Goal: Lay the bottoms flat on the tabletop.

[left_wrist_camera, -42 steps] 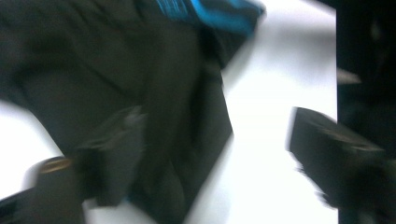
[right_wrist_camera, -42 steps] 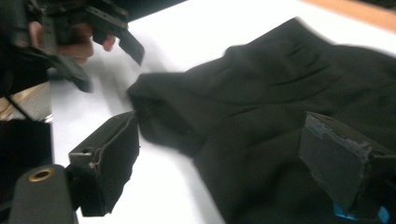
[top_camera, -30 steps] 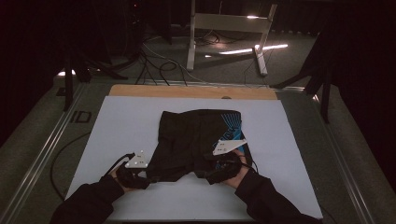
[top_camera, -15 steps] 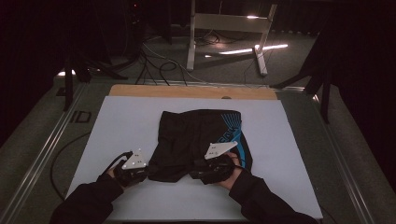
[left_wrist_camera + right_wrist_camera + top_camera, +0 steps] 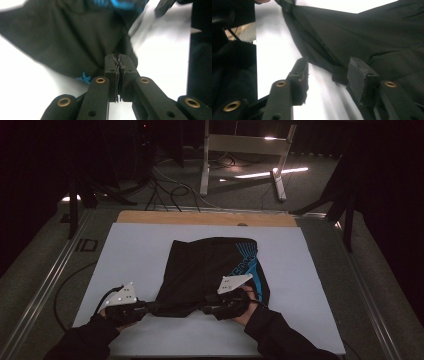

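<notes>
Black shorts (image 5: 212,270) with blue stripes lying flat on a white board (image 5: 135,245), near its front edge, with a strip of bare wood table (image 5: 200,217) behind the board. Farther back on the dark floor, a tangle of cables (image 5: 165,185) and a pale wooden frame (image 5: 245,150) with a bright streak of light beside it. Nothing lying between the grippers and the cloth. No boxes or bowls anywhere on the board — just the shorts. Left gripper (image 5: 145,309) at the near left corner of the shorts, clamped tight on the cloth there; seen from up close in the left gripper view (image 5: 119,62), black pads pressed together with a wrinkle of dark cloth pinched between them, and a small bit of blue print just beside. Right gripper (image 5: 207,310) at the near edge of the shorts, more to the right, with a hand (image 5: 245,307) around it. Up close in the right gripper view (image 5: 327,72), jaws parted and just been closing in, a fold of the black hem lying between them, touching the right pad (image 5: 359,75) but well off the left one — not pinched yet. Blue stripes plain from the high view, hidden in the right gripper view.
</notes>
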The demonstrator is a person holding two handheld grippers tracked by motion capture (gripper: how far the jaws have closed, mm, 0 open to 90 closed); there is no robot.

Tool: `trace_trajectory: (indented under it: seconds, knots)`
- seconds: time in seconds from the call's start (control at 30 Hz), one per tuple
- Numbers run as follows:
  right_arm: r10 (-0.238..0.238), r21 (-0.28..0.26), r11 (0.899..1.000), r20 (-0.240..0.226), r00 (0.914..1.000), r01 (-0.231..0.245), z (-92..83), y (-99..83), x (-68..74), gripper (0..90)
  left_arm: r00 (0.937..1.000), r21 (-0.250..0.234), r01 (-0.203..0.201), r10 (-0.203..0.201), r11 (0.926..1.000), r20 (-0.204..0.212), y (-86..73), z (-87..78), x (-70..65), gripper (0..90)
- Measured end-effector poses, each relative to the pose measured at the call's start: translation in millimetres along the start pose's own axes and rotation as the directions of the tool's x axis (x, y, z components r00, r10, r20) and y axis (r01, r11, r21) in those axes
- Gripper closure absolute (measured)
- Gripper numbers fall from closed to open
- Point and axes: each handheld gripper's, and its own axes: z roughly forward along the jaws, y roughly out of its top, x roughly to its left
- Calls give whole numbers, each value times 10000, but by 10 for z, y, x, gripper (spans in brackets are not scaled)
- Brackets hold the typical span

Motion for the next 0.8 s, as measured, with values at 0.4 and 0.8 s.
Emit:
trace_trajectory:
  seconds: [0.4, 0.8]
  knots:
    - [-1005, 1077, 9900, 875, 9911, 909, 419, 19, -4, 899, 9988, -728, 242, -272, 9971, -404, 110, -23, 3, 868]
    - [-135, 1074, 9942, 1881, 9821, -69, 502, -18, -109, 731, 9972, -834, 373, -424, 9958, -609, 72, -38, 43, 868]
